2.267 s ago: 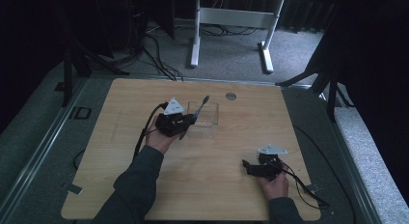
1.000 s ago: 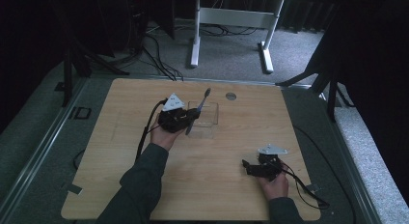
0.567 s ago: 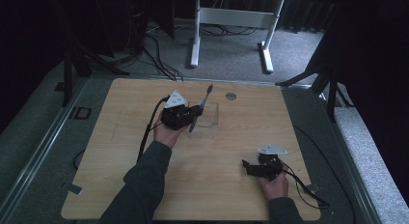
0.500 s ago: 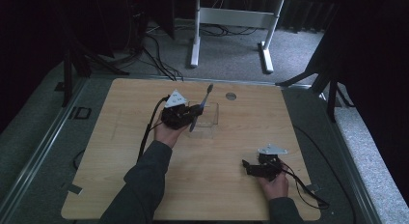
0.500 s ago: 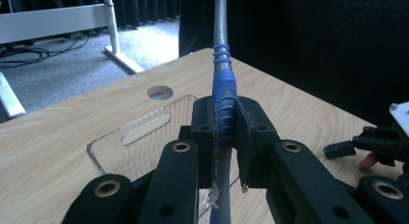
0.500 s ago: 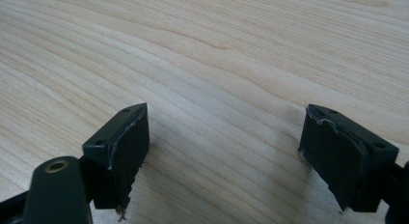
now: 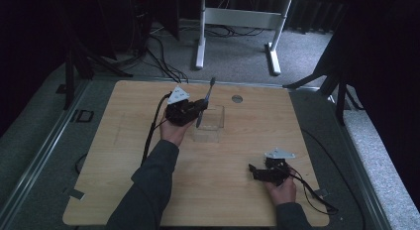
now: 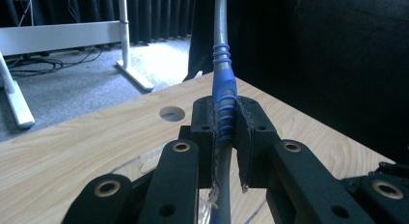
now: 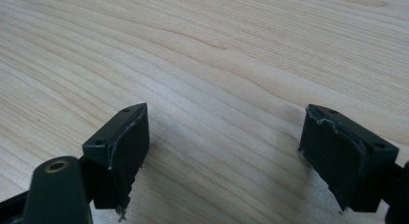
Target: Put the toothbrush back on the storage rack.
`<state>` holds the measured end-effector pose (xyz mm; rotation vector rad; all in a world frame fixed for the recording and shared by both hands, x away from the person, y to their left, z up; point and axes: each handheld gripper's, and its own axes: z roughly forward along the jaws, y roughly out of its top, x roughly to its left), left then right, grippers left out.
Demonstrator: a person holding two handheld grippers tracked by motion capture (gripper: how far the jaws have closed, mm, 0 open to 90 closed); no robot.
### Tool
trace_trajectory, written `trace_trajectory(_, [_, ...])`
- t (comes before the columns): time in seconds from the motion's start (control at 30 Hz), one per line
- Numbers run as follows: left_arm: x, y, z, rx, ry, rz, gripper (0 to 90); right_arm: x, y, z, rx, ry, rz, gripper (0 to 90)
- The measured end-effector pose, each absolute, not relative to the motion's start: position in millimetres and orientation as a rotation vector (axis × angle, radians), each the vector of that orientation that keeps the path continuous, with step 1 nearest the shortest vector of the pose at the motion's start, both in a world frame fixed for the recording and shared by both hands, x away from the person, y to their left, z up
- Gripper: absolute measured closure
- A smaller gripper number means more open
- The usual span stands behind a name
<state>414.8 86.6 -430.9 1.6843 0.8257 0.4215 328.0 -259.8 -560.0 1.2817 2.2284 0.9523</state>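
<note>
My left gripper (image 7: 199, 107) is shut on a long grey brush-like tool with a blue ribbed grip (image 7: 206, 97), held tilted over a clear plastic box (image 7: 212, 127) at the table's middle back. In the left gripper view the pads (image 8: 205, 132) press on both sides of the blue grip (image 8: 224, 96), and the grey shaft runs up out of the picture. My right gripper (image 7: 253, 171) lies low at the table's front right. Its jaws stand wide apart over bare wood (image 9: 224, 147) with nothing between them.
The light wooden table (image 7: 124, 190) has a round cable hole (image 7: 237, 98) near its back edge. A black cable (image 7: 151, 128) trails from the left gripper across the table. A white desk frame (image 7: 237, 19) stands on the carpet behind. Dark curtains hang to the right.
The left gripper has carried the brush slightly up and away from the person, over the clear box, and its tip now points farther back. The right gripper has not moved.
</note>
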Motion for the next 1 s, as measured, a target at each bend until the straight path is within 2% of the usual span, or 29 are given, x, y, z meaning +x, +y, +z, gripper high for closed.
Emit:
trace_trajectory(0.53, [428,78,-444,1.675,0.860,0.470,78.8,328,-260,-560,1.281,2.231,0.954,17.7])
trace_trajectory(1.0, [435,71,-463,1.815,0.844,0.502,78.7,328,-260,-560,1.276,2.233,0.953,17.7])
